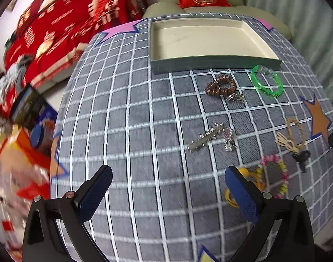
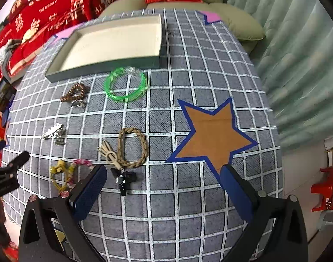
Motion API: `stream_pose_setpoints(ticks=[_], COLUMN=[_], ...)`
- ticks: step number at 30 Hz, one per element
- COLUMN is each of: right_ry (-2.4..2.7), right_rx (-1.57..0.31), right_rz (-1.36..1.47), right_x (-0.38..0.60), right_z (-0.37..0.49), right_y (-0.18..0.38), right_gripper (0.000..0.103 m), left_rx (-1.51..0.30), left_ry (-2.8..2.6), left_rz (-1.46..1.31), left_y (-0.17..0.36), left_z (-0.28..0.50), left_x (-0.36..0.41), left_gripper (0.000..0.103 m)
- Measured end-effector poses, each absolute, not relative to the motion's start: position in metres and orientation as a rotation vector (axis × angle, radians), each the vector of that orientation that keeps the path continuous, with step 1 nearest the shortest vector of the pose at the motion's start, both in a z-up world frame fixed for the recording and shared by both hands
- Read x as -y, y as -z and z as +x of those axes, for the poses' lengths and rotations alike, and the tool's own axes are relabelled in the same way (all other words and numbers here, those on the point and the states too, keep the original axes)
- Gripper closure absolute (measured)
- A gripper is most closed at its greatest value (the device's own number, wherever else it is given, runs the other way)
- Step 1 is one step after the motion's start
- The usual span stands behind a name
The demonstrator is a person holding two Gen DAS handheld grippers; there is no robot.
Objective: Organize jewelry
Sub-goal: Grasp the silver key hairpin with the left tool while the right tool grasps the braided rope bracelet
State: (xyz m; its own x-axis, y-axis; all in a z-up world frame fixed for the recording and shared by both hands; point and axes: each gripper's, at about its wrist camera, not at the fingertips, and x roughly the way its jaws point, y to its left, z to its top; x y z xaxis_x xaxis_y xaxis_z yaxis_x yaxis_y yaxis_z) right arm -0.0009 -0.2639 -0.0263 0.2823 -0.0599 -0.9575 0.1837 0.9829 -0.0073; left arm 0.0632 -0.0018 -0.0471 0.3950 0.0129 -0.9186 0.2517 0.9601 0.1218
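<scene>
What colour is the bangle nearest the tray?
Translucent bright green; the bangle shows best in the right wrist view, lying just in front of the tray.

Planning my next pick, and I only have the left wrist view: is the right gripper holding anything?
Observer: No. The right gripper is open and empty, above the cloth beside the orange star.
Operator: The yellow piece is half hidden here. Is it tangled with the braided loop?
Observer: No. The yellow piece lies apart from the braided loop, next to the pink flower band.
</scene>
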Motion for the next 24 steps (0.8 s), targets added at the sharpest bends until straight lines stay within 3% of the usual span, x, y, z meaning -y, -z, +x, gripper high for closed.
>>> stream_pose_setpoints(ticks=[14, 18, 20, 21, 24], right_ry=[0.138, 0.114, 0.101, 0.099, 0.082], right_rx=[-1.416, -1.445, -1.458, -1.465, -1.452], right_rz=[0.090, 0.080, 0.083, 0.079, 0.062], right_x=[0.274, 0.273, 0.273, 0.273, 0.267], right_z=[0.037, 0.044, 0.045, 0.045, 0.047], right_y=[0.074, 0.086, 0.092, 0.095, 0.099], right_gripper=[0.001, 0.007, 0.016, 0.025, 0.028], left_rx=[-1.183, -1.201, -1.200, -1.201, -1.208], left_ry=[0.260, 0.276, 0.278, 0.281, 0.311], left_rz=[0.399, 0.407, 0.398, 0.396, 0.371], left_y=[0.084, 0.090, 0.090, 0.090, 0.089], left_z=[0.100, 0.102, 0.103, 0.103, 0.103], left_x=[0.026, 0.032, 0.034, 0.035, 0.038], left_gripper=[0.000, 0.004, 0.004, 0.007, 0.021])
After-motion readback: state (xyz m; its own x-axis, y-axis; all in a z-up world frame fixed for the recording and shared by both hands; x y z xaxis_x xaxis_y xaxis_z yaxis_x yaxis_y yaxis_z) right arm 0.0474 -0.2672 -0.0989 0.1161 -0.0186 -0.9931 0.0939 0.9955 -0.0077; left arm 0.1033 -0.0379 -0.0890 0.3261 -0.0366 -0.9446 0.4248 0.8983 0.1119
